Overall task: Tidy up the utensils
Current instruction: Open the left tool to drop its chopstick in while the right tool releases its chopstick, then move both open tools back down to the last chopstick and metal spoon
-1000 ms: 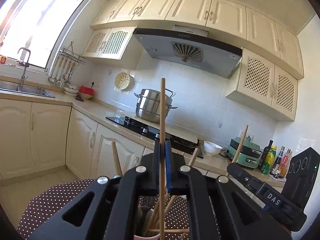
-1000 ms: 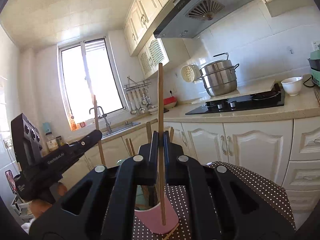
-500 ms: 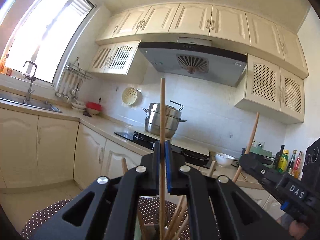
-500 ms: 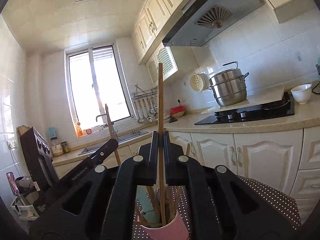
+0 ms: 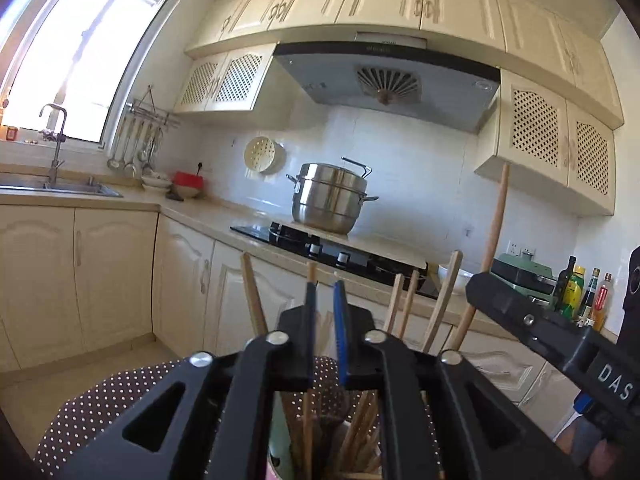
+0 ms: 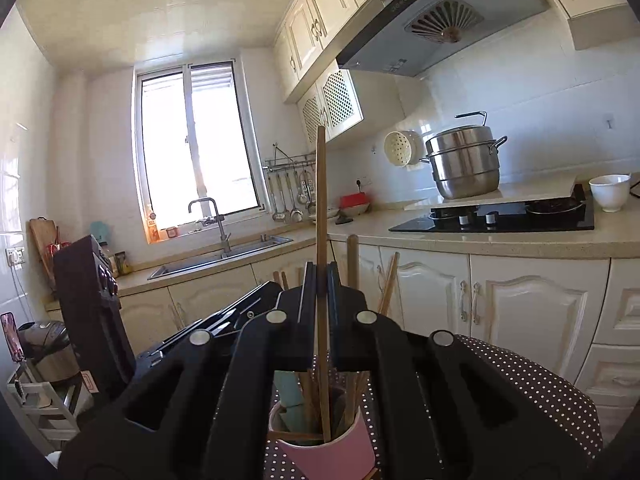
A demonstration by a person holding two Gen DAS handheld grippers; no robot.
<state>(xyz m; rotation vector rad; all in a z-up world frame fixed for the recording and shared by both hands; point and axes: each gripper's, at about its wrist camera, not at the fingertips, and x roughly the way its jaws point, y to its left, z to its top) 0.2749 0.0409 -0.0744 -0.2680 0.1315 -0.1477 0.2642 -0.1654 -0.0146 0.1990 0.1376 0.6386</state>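
Chopsticks into the pink cup point(image 6: 326, 454) on the dotted cloth

Your right gripper point(image 6: 321, 276) is clamped mid-shaft on one chopstick point(image 6: 320, 200), its tip down in the cup; your left gripper point(image 5: 325, 300) is opening — its stick point(image 5: 310, 280) seems already dropped in. They're light, stiff, slippery wood — grip mid-shaft.

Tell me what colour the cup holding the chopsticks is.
Pink; the cup shows best in the right wrist view.

Cup point(image 6: 320, 446) sits on dotted cloth point(image 6: 520, 376), w/ chopsticks point(image 5: 404, 308) standing in it. Right gripper point(image 6: 321, 280) above cup, one chopstick point(image 6: 321, 200) upright between its jaws, tip down in cup. Behind: surface point(image 6: 480, 240) w/ stove point(image 6: 496, 216), pot point(image 6: 464, 164) on it; sink point(image 6: 216, 256) left of stove
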